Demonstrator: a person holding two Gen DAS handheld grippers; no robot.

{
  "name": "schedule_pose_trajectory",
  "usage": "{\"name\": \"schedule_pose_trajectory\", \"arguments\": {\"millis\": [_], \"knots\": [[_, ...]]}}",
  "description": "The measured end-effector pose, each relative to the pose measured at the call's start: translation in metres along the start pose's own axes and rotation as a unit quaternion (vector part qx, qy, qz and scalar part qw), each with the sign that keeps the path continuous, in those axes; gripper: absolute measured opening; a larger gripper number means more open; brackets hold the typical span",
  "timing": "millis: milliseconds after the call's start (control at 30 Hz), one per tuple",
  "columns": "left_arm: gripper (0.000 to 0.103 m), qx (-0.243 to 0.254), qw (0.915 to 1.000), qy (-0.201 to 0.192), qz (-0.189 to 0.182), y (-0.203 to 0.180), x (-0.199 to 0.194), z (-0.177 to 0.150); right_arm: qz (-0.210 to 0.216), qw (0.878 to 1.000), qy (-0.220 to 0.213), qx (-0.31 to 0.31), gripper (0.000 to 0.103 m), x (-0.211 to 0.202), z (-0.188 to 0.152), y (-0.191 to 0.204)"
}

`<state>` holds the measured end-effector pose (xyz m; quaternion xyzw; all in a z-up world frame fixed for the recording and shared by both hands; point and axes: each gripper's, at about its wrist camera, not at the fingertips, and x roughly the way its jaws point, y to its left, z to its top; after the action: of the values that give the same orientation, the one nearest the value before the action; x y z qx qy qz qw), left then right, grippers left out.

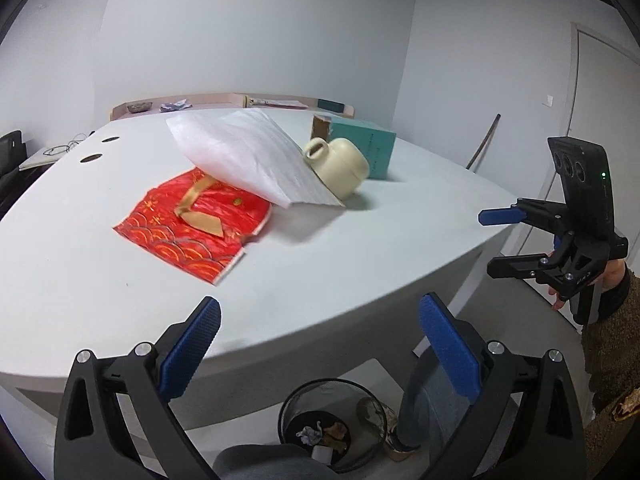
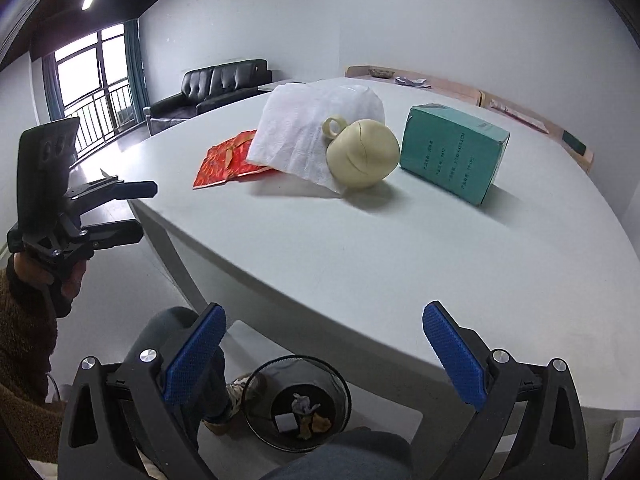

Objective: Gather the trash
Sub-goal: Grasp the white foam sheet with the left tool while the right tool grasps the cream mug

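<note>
A red patterned wrapper (image 1: 192,226) lies flat on the white table (image 1: 100,292), partly under a white foam sheet (image 1: 248,156) that leans on a cream pot (image 1: 340,166). A teal box (image 1: 370,148) stands behind the pot. These also show in the right wrist view: the wrapper (image 2: 224,160), the sheet (image 2: 312,136), the pot (image 2: 364,154), the box (image 2: 454,158). A black mesh bin (image 1: 334,424) holding scraps stands on the floor under the table edge. My left gripper (image 1: 320,344) is open and empty above the near edge. My right gripper (image 2: 320,348) is open and empty over the bin (image 2: 298,402).
A black sofa (image 2: 212,88) and a window are beyond the table's far left. A low shelf (image 1: 240,102) with small items runs along the back wall. The person's legs and shoe (image 1: 380,420) are beside the bin. A door (image 1: 600,120) is at the right.
</note>
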<state>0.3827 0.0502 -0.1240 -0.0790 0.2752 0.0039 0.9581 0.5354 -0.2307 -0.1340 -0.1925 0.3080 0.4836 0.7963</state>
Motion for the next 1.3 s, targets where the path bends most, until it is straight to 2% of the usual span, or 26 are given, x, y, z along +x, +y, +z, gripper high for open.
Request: {"name": "schedule_pose_trajectory", "arguments": {"millis": [167,367,633,833,900,933,967,1000,1033,1067,1167,1300], "knots": [[0.099,-0.027,0.9995,-0.012,-0.011,0.013,0.010,0.019,0.012,1.000,-0.001,0.007,0.100,0.021,0.018,-0.012],[0.099,-0.057,0.9983,-0.005,-0.012,0.027,0.037,0.052,0.026,1.000,-0.007,0.016,0.099,0.048,0.046,-0.029],[0.099,-0.104,0.9937,0.042,-0.003,0.051,0.090,0.081,0.039,0.998,-0.010,0.043,0.100,0.095,0.088,-0.057],[0.096,-0.134,0.9899,0.046,-0.011,0.067,0.111,0.088,0.086,0.993,-0.004,0.086,0.099,0.124,0.105,-0.075],[0.082,-0.135,0.9896,0.047,-0.021,0.069,0.113,0.092,0.106,0.990,0.000,0.097,0.095,0.130,0.108,-0.076],[0.076,-0.127,0.9906,0.049,-0.020,0.068,0.114,0.095,0.119,0.988,0.005,0.097,0.069,0.133,0.109,-0.076],[0.063,-0.120,0.9914,0.049,-0.017,0.067,0.115,0.096,0.120,0.988,0.006,0.096,0.068,0.135,0.110,-0.075],[0.039,-0.112,0.9923,0.050,-0.016,0.067,0.116,0.097,0.123,0.988,0.007,0.097,0.068,0.135,0.111,-0.076],[0.025,-0.106,0.9930,0.050,-0.018,0.066,0.116,0.098,0.126,0.988,0.007,0.094,0.068,0.136,0.111,-0.075],[0.004,-0.098,0.9940,0.045,-0.020,0.064,0.115,0.098,0.126,0.988,0.004,0.095,0.068,0.135,0.111,-0.075],[0.003,-0.068,0.9974,0.023,-0.008,0.057,0.107,0.099,0.111,0.989,-0.003,0.094,0.068,0.131,0.110,-0.075],[0.003,-0.055,0.9984,-0.001,0.012,0.052,0.093,0.103,0.105,0.990,-0.020,0.094,0.068,0.117,0.108,-0.076]]}}
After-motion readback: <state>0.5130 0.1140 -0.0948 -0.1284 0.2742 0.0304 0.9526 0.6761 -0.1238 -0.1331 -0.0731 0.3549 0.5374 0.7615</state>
